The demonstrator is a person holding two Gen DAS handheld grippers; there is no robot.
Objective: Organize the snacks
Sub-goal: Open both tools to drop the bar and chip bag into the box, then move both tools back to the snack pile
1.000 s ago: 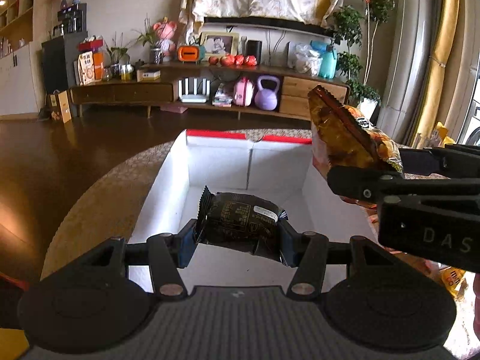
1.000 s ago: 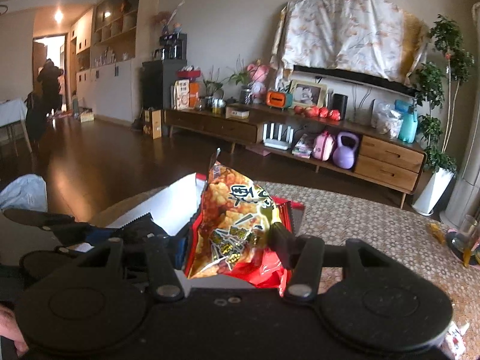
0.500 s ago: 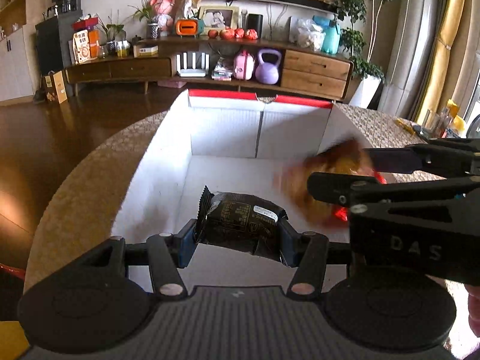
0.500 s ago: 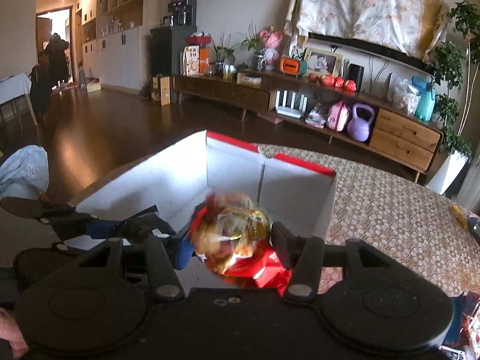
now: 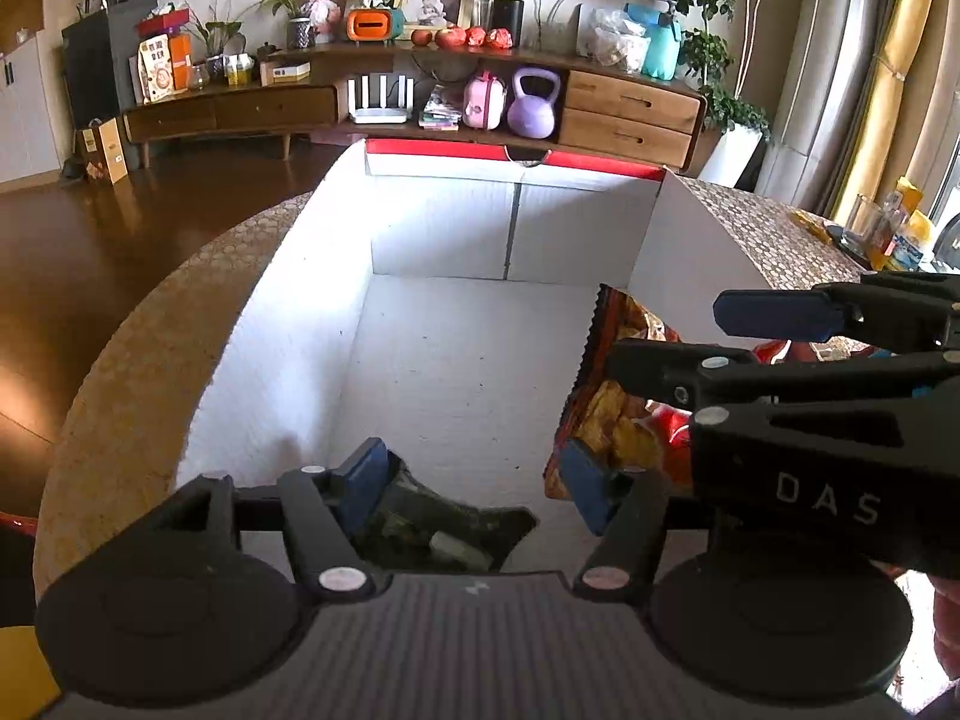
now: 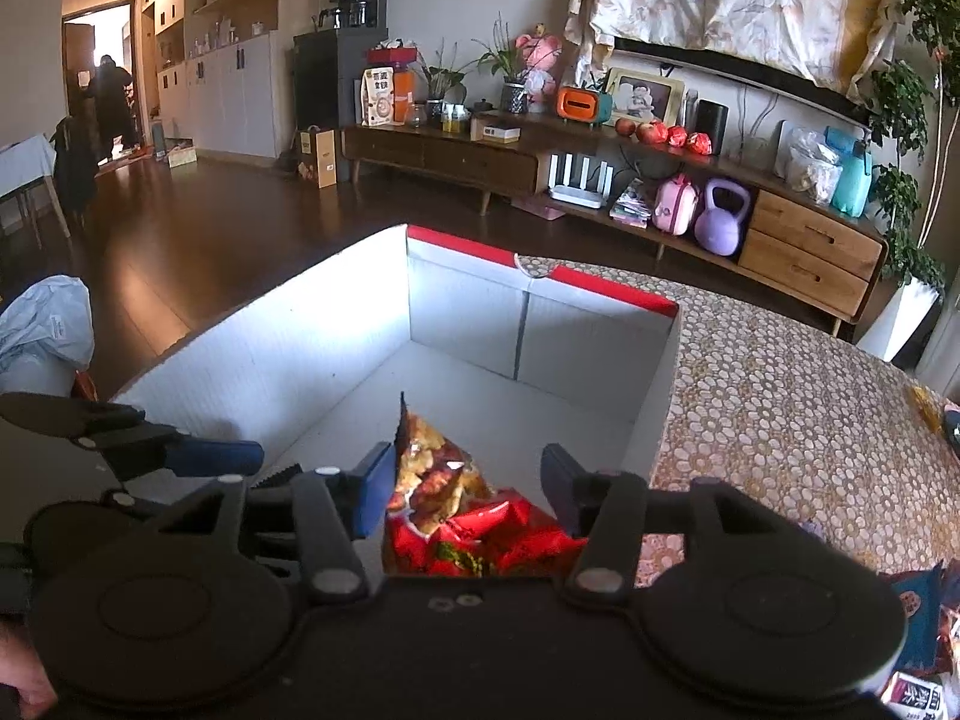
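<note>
Left gripper [image 5: 474, 489] fingers are being opened, dark packet [image 5: 429, 531] loose between them; right gripper [image 6: 465, 489] fingers likewise, around the red snack bag [image 6: 462, 534]. "DAS" is printed on it.

right gripper [image 6: 462, 483] fingers opening | red snack bag [image 6: 462, 516] between | over white box [image 6: 336, 336]

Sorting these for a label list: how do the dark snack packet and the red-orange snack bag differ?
The dark snack packet is near black with small print; the red-orange snack bag is bright, showing pictured snacks. The packet lies low and flat by the left gripper; the bag stands on edge, taller, by the right gripper. Both sit inside the white box.
</note>
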